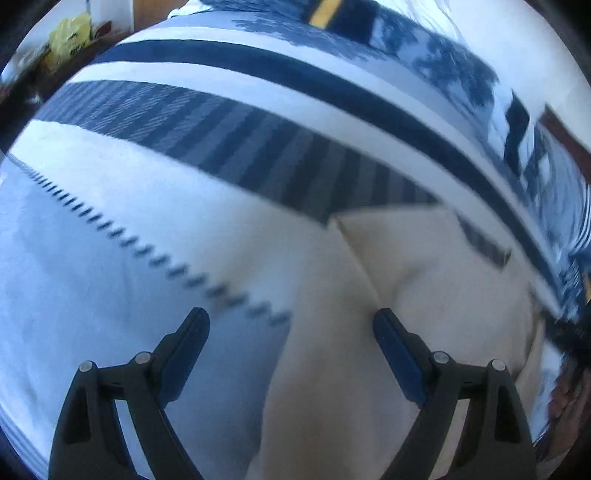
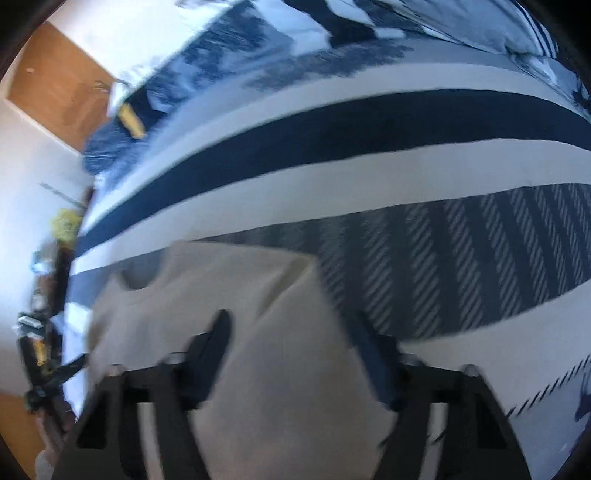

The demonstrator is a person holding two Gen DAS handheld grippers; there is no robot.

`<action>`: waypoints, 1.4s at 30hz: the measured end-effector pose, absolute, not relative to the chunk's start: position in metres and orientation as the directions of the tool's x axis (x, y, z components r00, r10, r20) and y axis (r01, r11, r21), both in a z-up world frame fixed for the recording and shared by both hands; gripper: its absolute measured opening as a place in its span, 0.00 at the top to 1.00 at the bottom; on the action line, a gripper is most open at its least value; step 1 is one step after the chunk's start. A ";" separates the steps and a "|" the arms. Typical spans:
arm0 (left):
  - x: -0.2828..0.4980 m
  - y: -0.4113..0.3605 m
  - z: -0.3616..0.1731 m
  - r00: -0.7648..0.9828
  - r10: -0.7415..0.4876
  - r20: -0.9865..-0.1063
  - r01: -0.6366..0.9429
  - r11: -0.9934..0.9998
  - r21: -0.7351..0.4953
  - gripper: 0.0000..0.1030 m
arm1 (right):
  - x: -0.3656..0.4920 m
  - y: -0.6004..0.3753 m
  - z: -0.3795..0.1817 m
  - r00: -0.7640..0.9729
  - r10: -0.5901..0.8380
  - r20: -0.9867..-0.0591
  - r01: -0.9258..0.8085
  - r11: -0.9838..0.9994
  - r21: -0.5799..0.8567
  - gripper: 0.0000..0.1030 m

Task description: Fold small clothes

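A small cream garment lies flat on a bedspread of white, navy and hatched grey stripes. In the left wrist view it fills the lower right, and a fold edge runs down its middle. My left gripper hangs over the garment's left edge with its jaws wide apart and nothing between them. In the right wrist view the same garment spreads under and ahead of my right gripper. Those jaws stand apart above the cloth, and the pads grip nothing. Both views are blurred.
The bedspread runs on far and right. A wooden panel stands at the upper left, and clutter sits along the bed's left side. A yellow bag lies beyond the far corner. A yellow patch shows on crumpled blue fabric.
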State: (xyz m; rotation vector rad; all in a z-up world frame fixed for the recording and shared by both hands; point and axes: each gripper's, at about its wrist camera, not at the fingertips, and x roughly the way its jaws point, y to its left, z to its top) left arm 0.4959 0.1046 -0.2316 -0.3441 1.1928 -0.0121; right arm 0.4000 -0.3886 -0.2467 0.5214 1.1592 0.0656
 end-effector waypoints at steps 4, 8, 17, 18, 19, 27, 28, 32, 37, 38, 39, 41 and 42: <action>0.512 0.099 -0.245 0.347 -0.247 -0.905 -0.180 0.929 -0.322 0.19 | 0.412 -0.386 -0.264 0.368 0.342 -0.864 0.205 0.877 0.435 0.41; 0.509 0.072 -0.240 0.369 -0.195 -0.909 -0.089 0.966 -0.243 0.90 | 0.413 -0.380 -0.267 0.372 0.313 -0.874 0.189 0.896 0.401 0.42; 0.510 0.074 -0.188 0.480 -0.153 -0.864 -0.051 0.978 -0.202 0.95 | 0.404 -0.377 -0.239 0.412 0.236 -0.880 0.155 0.934 0.322 0.94; 0.511 0.075 -0.179 0.497 -0.153 -0.854 -0.042 0.979 -0.201 0.95 | 0.402 -0.380 -0.229 0.436 0.227 -0.871 0.155 0.934 0.322 0.94; 0.510 0.074 -0.169 0.521 -0.136 -0.843 -0.037 0.983 -0.181 0.95 | 0.402 -0.382 -0.219 0.460 0.216 -0.861 0.154 0.936 0.317 0.95; 0.553 0.074 -0.106 0.625 -0.134 -0.769 -0.022 0.982 -0.189 0.95 | 0.415 -0.385 -0.159 0.579 0.059 -0.813 0.188 0.961 0.203 0.96; 0.561 0.073 -0.101 0.636 -0.127 -0.761 -0.019 0.984 -0.180 0.95 | 0.419 -0.388 -0.155 0.594 0.054 -0.803 0.196 0.958 0.209 0.96; 0.585 0.074 -0.090 0.662 -0.120 -0.740 -0.018 0.984 -0.176 0.95 | 0.437 -0.399 -0.140 0.637 0.030 -0.770 0.206 0.956 0.208 0.96; 0.619 0.056 -0.132 0.593 -0.063 -0.803 -0.020 0.995 -0.093 0.94 | 0.476 -0.396 -0.169 0.580 -0.029 -0.814 0.235 0.963 0.133 0.94; 0.623 0.053 -0.155 0.542 -0.031 -0.839 -0.029 0.998 -0.056 0.90 | 0.482 -0.395 -0.184 0.547 -0.038 -0.836 0.245 0.963 0.117 0.93; 0.623 0.052 -0.171 0.504 -0.005 -0.864 -0.040 0.999 -0.029 0.86 | 0.485 -0.394 -0.201 0.517 -0.065 -0.853 0.257 0.963 0.082 0.91; 0.611 0.059 -0.189 0.469 -0.002 -0.883 -0.039 0.999 -0.024 0.86 | 0.480 -0.391 -0.226 0.454 -0.110 -0.884 0.260 0.965 0.014 0.91; 0.593 0.069 -0.189 0.482 -0.038 -0.875 -0.046 0.997 -0.069 0.84 | 0.467 -0.391 -0.231 0.450 -0.097 -0.888 0.263 0.965 0.027 0.91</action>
